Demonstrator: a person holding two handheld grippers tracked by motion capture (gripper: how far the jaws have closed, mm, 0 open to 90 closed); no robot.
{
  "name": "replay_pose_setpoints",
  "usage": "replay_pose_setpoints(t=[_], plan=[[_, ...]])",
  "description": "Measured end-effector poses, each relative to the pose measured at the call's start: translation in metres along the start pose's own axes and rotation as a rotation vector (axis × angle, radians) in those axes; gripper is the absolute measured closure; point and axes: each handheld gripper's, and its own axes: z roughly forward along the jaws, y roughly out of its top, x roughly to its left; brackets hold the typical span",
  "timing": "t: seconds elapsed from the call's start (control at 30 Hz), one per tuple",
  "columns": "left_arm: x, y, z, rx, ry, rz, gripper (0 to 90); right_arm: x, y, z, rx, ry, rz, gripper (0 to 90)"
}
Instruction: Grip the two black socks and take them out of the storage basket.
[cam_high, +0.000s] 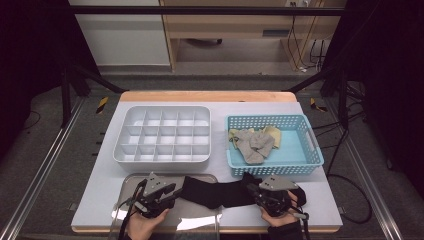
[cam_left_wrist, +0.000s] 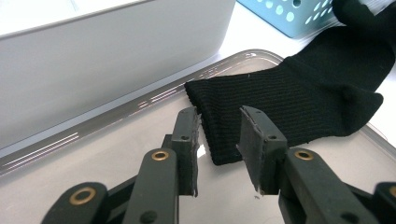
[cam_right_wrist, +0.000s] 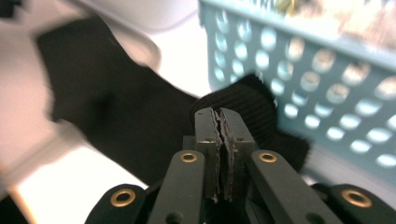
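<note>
In the high view, a long black knitted sock (cam_high: 220, 194) is lying along the near edge of the white table (cam_high: 95, 190), stretching from the clear plastic tray (cam_high: 127, 182) at near left to just in front of the light blue perforated plastic basket (cam_high: 274, 145) at right. The left gripper (cam_high: 170, 192) and right gripper (cam_high: 255, 192) are sitting at its two ends, with a white compartmented organiser box (cam_high: 162, 134) lying beyond.

In the left gripper view, the jaws are standing apart, straddling the sock's ribbed end (cam_left_wrist: 224, 121) over the tray (cam_left_wrist: 116, 140) without pressing on it.

In the right gripper view, the jaws are pressing together, with the sock's other end (cam_right_wrist: 252, 105) bunching just beyond their tips; whether fabric is pinched I cannot tell.
</note>
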Motion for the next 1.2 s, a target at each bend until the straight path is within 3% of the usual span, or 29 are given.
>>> replay_pose_setpoints(t=[0.1,0.2,0.33,0.43,0.53,0.73,0.8,0.9,1.07,1.2], plan=[[0.0,0.0,-0.001,-0.001,-0.004,0.002,66.4,0.008,0.011,-0.017,-0.06,0.068,-0.033,86.7],[-0.001,0.001,-0.001,-0.006,-0.006,-0.001,66.4,0.017,0.021,-0.028,-0.119,0.185,-0.066,86.6],[-0.001,0.001,-0.002,-0.008,-0.017,0.0,66.4,0.029,0.026,-0.021,-0.118,0.332,-0.089,86.6],[-0.003,0.001,-0.002,-0.015,-0.036,-0.008,66.3,0.034,0.026,-0.009,-0.106,0.378,-0.091,86.4],[-0.005,0.002,-0.002,-0.011,-0.044,0.001,66.2,0.03,0.023,0.006,-0.078,0.339,-0.083,85.9],[-0.006,0.002,0.001,-0.004,-0.046,0.005,65.9,0.018,0.01,0.033,0.015,0.149,-0.077,85.3],[-0.006,0.002,0.001,-0.002,-0.047,0.005,65.9,0.013,0.008,0.035,0.022,0.107,-0.065,85.0],[-0.006,0.001,0.001,0.002,-0.046,0.007,65.8,0.01,0.007,0.034,0.014,0.1,-0.044,81.6],[-0.004,0.001,0.001,0.0,-0.035,-0.003,65.7,0.013,0.016,0.013,-0.071,0.093,-0.05,76.6],[-0.004,0.0,0.001,-0.003,-0.035,-0.005,65.7,0.029,0.02,0.003,-0.093,0.17,-0.064,75.5]])
